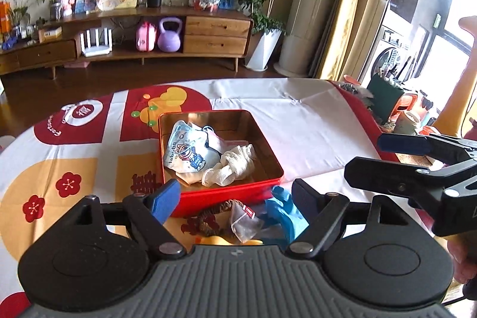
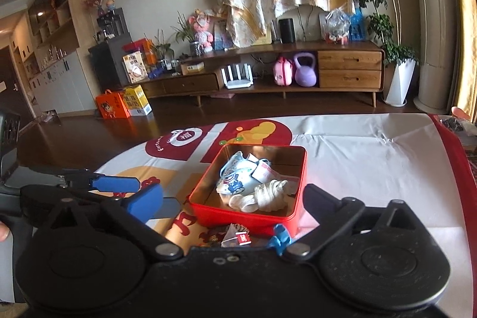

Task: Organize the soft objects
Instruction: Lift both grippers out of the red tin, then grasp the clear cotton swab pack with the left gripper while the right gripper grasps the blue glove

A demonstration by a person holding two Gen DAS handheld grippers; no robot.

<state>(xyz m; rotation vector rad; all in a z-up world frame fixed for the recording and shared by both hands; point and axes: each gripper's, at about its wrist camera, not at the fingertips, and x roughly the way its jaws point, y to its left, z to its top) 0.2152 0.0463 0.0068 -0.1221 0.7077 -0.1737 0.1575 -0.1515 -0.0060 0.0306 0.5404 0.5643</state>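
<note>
- While both grippers hang over a round table, the left gripper [image 1: 235, 198] stands with its blue-padded jaws spread wide and nothing between them; the right gripper [image 2: 232, 204] is likewise parted and empty.
- Just beyond the left gripper's fingertips, a crumpled blue glove [image 1: 283, 207] of thin, rubbery look lies on the tablecloth [image 1: 298, 133], touching the tin's near wall.
- Beside the glove sit a clear pyramid-shaped sachet with a red tag [image 1: 243, 221] and a brown braided band [image 1: 214, 213], both on the cloth outside the tin.
- A square red tin with a gold metal lining [image 1: 220, 195] rests directly ahead of both grippers, near the table's middle.
- Inside it, a knotted white gauzy cloth [image 1: 235, 166] lies at the near right, touching a soft child's face mask with a cartoon print [image 1: 187, 151] at the left; a pink-edged item under them is too hidden to name.
- The glossy tablecloth carries red and yellow festive shapes and plum-blossom motifs.
- Far behind, a wooden TV cabinet [image 2: 348, 70] holds a purple kettlebell [image 2: 304, 73] and a pink case [image 2: 283, 75] on its open shelf.
</note>
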